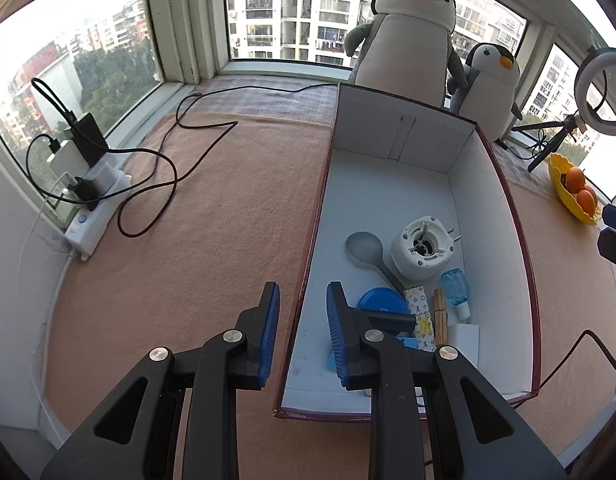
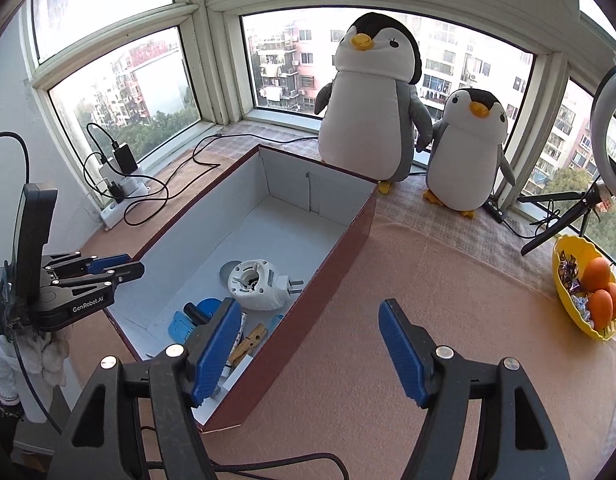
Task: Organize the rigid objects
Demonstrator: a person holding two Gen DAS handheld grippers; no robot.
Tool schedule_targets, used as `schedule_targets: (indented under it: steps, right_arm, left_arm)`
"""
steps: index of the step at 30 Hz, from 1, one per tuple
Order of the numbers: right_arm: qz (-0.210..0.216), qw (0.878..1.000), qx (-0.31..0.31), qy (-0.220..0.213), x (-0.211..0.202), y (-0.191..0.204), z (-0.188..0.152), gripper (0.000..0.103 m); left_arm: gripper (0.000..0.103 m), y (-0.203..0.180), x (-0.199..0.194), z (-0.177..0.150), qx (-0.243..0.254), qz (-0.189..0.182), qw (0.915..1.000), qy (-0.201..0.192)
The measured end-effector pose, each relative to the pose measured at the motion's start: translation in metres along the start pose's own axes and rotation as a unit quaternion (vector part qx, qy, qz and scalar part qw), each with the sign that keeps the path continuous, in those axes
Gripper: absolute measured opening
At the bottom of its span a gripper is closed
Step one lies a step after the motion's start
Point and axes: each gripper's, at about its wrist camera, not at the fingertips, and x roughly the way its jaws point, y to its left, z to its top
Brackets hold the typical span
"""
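Left wrist view: box is sitting across the cloth, long axis running away from the camera. Left gripper is straddling its near-left wall, fingers slightly apart, pinching nothing. Right gripper is hanging spread and empty outside the box's right wall. Rigid items, like the clothespin, are lying inside, nearer the left.

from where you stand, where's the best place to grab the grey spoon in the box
Probably the bowl end of the grey spoon, coming from above on the box's open far side. The bowl lies clear on the floor, while the handle runs under the white plug-in device and into the clutter.
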Motion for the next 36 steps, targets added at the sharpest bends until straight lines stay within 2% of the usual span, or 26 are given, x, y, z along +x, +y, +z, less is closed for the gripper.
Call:
schedule_targets:
  steps: [6,10,13,16,20,25,36]
  right_arm:
    - [-0.018,1.000,-0.002,-0.014,-0.020,0.001,-0.004,0.073]
    - [-0.027,0.999,-0.004,-0.025,-0.033,0.005,-0.008,0.075]
    - [-0.034,0.999,-0.001,-0.037,-0.045,0.005,-0.011,0.076]
    - [-0.042,0.998,0.005,-0.053,-0.060,0.003,-0.015,0.080]
    - [-0.052,0.996,0.016,-0.073,-0.078,-0.001,-0.020,0.082]
    - [-0.063,0.993,0.032,-0.093,-0.092,-0.008,-0.027,0.091]
    - [-0.067,0.993,0.039,-0.088,-0.093,-0.010,-0.039,0.091]
  left_arm:
    - [0.023,-0.009,-0.023,-0.001,0.005,-0.007,0.9998,-0.020]
    - [0.049,-0.022,-0.047,-0.001,0.013,-0.017,0.9986,-0.047]
    - [0.052,-0.035,-0.068,0.000,0.024,-0.019,0.9967,-0.076]
    - [0.069,-0.047,-0.087,0.000,0.037,-0.025,0.9938,-0.102]
    - [0.081,-0.060,-0.107,0.001,0.049,-0.022,0.9901,-0.130]
    - [0.082,-0.069,-0.112,-0.002,0.046,-0.035,0.9908,-0.122]
    - [0.082,-0.080,-0.108,-0.015,0.048,-0.017,0.9936,-0.101]
